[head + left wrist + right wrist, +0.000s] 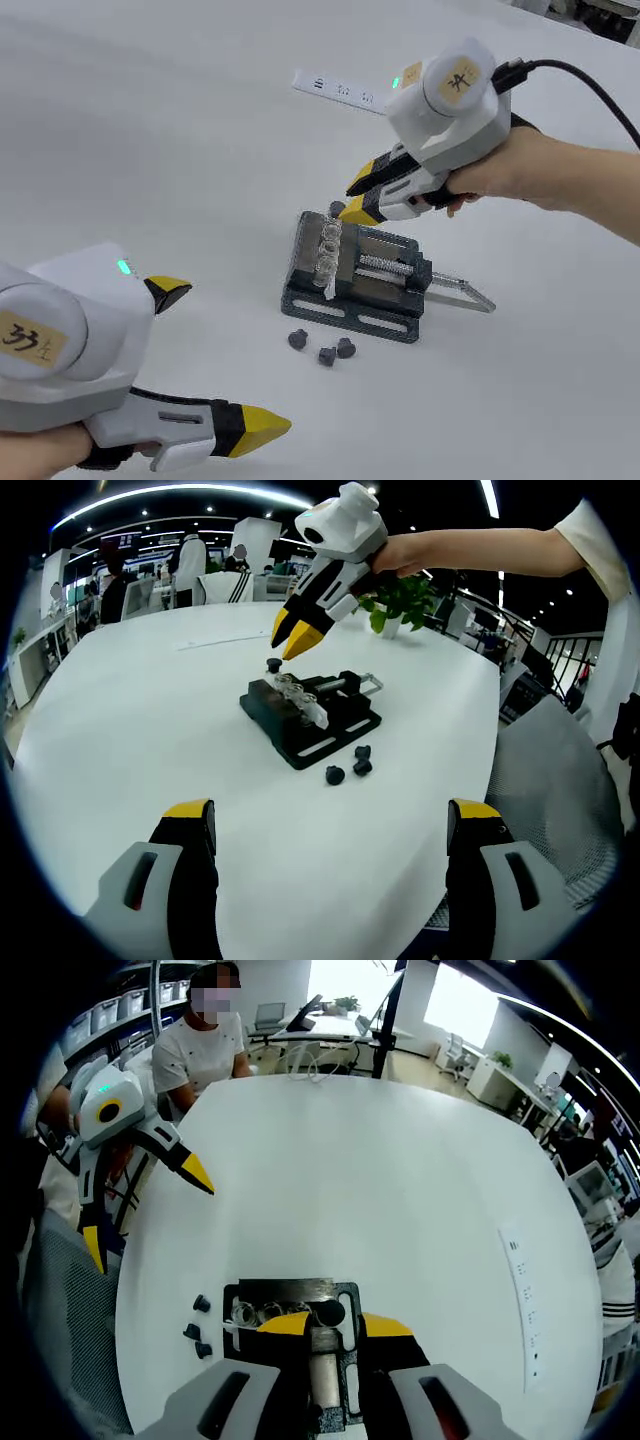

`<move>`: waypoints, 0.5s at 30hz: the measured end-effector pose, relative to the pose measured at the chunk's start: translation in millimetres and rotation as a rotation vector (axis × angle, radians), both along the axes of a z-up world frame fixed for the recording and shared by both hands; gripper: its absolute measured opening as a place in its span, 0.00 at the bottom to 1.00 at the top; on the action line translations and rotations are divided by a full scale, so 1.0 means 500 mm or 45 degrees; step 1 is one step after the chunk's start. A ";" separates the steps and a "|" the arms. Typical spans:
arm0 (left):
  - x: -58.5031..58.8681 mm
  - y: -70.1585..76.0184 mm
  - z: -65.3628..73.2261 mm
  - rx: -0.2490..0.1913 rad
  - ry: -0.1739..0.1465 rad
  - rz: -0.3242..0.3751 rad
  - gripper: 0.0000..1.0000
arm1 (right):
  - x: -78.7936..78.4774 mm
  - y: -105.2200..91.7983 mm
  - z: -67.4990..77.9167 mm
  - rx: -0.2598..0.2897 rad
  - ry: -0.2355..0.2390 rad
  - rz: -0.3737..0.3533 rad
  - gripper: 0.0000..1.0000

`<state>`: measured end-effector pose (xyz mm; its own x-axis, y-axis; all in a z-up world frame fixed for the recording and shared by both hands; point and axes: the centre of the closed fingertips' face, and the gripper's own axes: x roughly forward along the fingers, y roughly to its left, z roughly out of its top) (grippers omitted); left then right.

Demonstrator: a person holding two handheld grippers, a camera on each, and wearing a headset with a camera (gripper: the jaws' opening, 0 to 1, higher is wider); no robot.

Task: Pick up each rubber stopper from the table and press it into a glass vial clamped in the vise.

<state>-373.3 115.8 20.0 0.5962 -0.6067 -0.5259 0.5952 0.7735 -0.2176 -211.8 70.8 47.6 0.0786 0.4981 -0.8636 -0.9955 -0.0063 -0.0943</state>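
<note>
A black vise (350, 312) (300, 735) (290, 1290) sits mid-table and clamps a row of clear glass vials (328, 250) (296, 690) (250, 1312). Three dark rubber stoppers (327, 356) (335, 775) (192, 1332) lie loose on the table in front of it. Another stopper (337, 208) (273, 665) (330, 1312) rests at the vise's far end. My right gripper (353, 198) (290, 640) (335, 1325) hovers over that end, jaws a little apart and empty. My left gripper (218, 358) (330, 815) (145, 1212) is held wide open near the table's front edge, with nothing in it.
A white strip (340, 90) (525, 1300) lies on the table behind the vise. The vise's crank handle (465, 290) sticks out to the right. A person (205, 1050) sits at the table's edge, and a grey chair (560, 780) stands beside it.
</note>
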 end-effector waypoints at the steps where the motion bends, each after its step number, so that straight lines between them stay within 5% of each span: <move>1: 0.000 0.000 0.000 -0.001 0.000 0.000 0.95 | -0.001 0.002 0.005 0.001 0.001 0.005 0.13; 15: 0.002 0.007 -0.005 -0.002 0.010 0.010 0.95 | 0.000 0.010 -0.009 -0.028 0.056 0.043 0.03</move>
